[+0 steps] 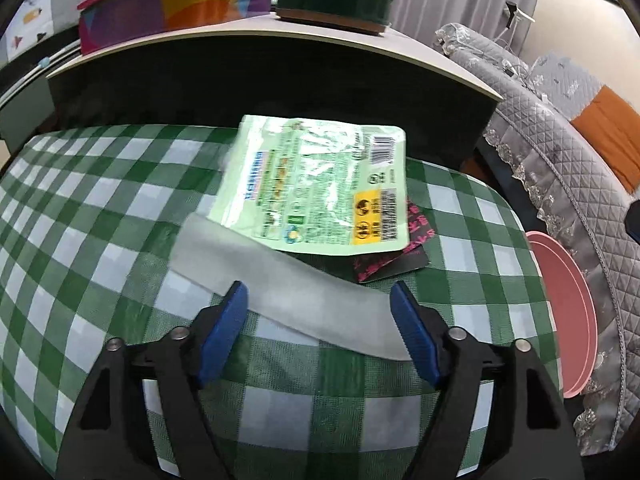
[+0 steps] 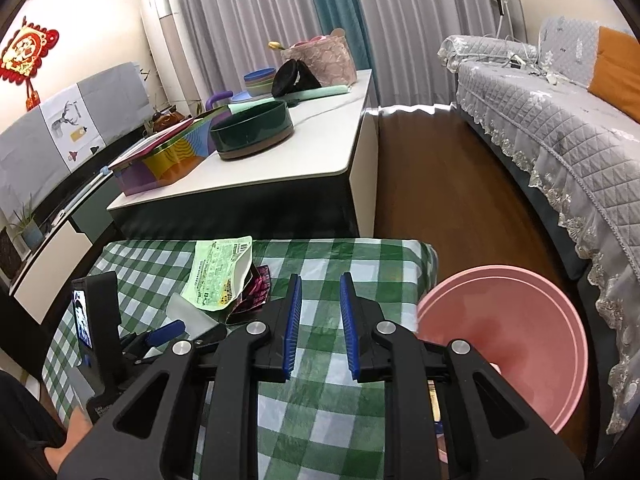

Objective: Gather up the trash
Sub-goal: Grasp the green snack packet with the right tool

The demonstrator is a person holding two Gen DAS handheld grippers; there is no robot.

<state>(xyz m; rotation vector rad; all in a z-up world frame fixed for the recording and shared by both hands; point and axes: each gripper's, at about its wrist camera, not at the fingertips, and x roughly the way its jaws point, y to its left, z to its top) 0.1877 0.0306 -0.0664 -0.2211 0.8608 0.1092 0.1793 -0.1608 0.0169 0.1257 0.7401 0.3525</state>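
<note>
Left wrist view: left gripper (image 1: 320, 304) spread wide over checked cloth (image 1: 100, 216), nothing pinched. Three trash pieces counted just ahead: white strip (image 1: 280, 272) between fingertips, green packet (image 1: 316, 184) beyond, black-pink wrapper (image 1: 400, 256) under packet's right edge. Right gripper (image 2: 320, 300) narrowed, jaws parted, empty. One pink bin (image 2: 500, 340) seen right of it.

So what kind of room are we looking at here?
Most likely a home living room: a sofa with a quilted grey cover, long curtains, and a standing air conditioner in the corner.
</note>
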